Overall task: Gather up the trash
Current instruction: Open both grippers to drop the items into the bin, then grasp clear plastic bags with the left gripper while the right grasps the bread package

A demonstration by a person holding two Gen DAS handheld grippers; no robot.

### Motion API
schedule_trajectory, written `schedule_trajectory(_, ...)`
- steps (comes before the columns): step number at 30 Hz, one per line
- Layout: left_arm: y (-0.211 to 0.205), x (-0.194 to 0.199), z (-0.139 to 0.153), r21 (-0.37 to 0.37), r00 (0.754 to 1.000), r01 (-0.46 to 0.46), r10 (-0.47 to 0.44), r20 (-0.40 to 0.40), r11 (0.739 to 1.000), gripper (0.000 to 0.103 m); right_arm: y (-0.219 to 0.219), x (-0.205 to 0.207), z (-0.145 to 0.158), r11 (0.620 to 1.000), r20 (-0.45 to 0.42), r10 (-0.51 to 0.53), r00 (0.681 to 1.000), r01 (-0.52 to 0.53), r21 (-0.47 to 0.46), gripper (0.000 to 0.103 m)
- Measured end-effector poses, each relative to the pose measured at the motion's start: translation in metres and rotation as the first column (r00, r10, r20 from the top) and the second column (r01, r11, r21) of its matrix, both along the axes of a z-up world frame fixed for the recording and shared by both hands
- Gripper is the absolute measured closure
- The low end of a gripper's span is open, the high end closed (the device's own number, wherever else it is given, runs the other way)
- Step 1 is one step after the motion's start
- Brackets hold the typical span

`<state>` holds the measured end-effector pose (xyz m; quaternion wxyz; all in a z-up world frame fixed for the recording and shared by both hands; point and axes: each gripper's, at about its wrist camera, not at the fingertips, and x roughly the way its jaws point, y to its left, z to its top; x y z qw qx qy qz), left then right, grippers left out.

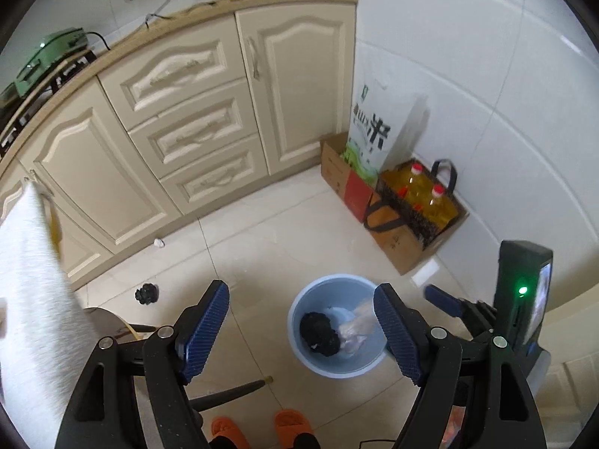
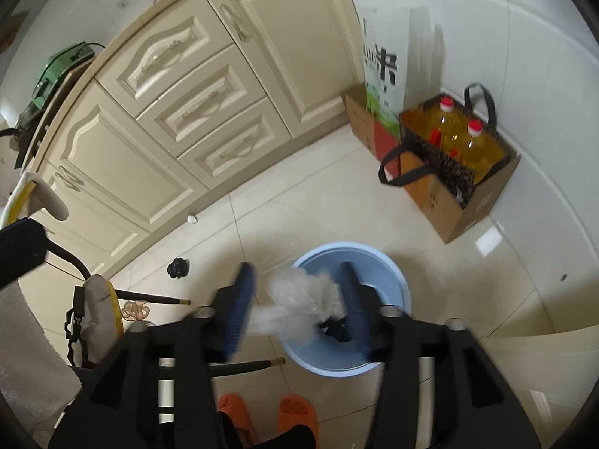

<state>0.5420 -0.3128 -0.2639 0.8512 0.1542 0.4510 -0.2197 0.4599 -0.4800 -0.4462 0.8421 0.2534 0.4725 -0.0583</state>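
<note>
Cream kitchen cabinets (image 1: 194,127) curve across the upper left of my view. At right, against the white tiled wall, a rice bag (image 1: 368,131) stands in a cardboard box (image 1: 338,172), just beside a tote holding two cooking oil bottles (image 1: 430,198). My orange slippers (image 1: 258,428) show at bottom centre.

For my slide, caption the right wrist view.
Open right gripper over the blue bin, blurred white plastic bag between its fingers.

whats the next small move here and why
Probably swing the left gripper over toward the black crumpled scrap on the floor by the cabinets. Its fingers are open and empty, the blue bin already holds trash, and the right gripper is open over it with a whitish piece blurred between its fingers.
</note>
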Motion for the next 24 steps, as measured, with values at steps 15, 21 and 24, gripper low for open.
schedule_trajectory(15, 0.154, -0.118, 0.117, -0.146, 0.964, -0.132, 0.161, 0.213, 0.980, 0.018, 0.085, -0.051, 0.153, 0.988, 0.200, 0.142, 0.969, -0.127, -0.086, 0.016)
schedule_trajectory(21, 0.250, -0.157, 0.137, -0.184, 0.906, -0.257, 0.303, 0.297, 0.949, 0.010, 0.168, -0.054, 0.213, 0.954, 0.279, 0.286, 0.917, -0.248, -0.166, 0.009)
schedule_trajectory(24, 0.305, -0.168, 0.138, -0.189, 0.871, -0.330, 0.376, 0.315, 0.925, 0.009, 0.210, -0.050, 0.231, 0.929, 0.296, 0.362, 0.884, -0.315, -0.195, 0.007)
